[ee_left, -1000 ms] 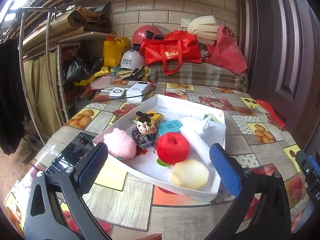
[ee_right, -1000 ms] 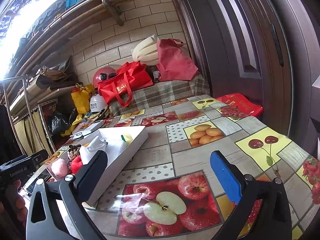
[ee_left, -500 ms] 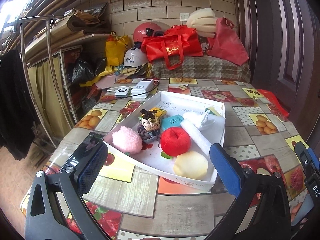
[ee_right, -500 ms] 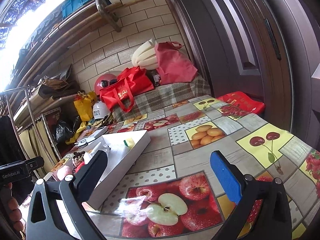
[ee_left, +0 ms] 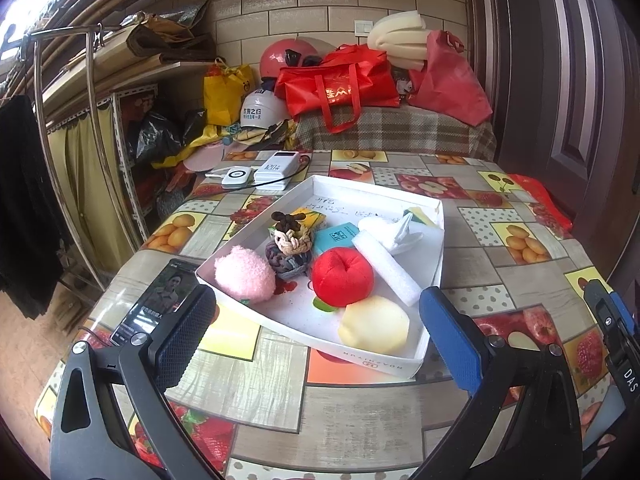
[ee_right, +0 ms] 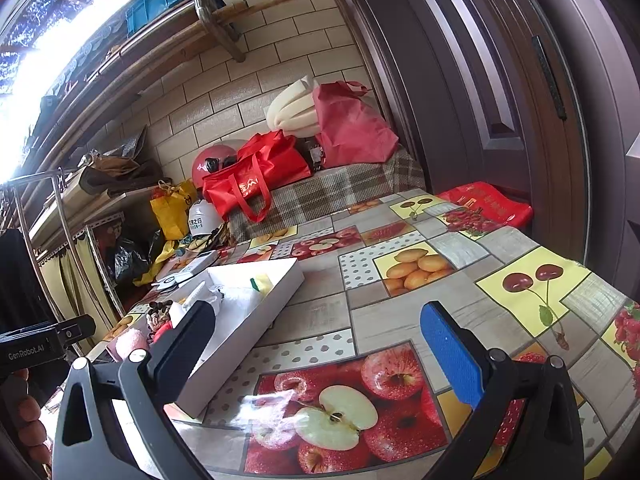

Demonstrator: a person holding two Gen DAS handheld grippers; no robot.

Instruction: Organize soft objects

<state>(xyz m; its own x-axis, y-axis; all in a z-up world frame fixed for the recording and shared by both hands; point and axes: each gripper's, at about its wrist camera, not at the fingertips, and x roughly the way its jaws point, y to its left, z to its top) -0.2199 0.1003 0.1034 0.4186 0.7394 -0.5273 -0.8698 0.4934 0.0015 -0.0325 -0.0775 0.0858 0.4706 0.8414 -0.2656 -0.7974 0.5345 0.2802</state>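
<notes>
both grippers, left gripper and right gripper, gape wide, holding nothing; risk is nudging the white tray or squashing the yellow plush

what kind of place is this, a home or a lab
Most likely a lived-in home, perhaps a storage corner: a fruit-print tablecloth covers the table, red shopping bags and a white helmet are piled behind, and a curtained metal shelf holds clutter.

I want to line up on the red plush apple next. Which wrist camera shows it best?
The left wrist view. The red plush apple lies fully visible in the white box, between the pink pom-pom and the white foam roll. The right wrist view shows only a red sliver behind its own left finger.
</notes>
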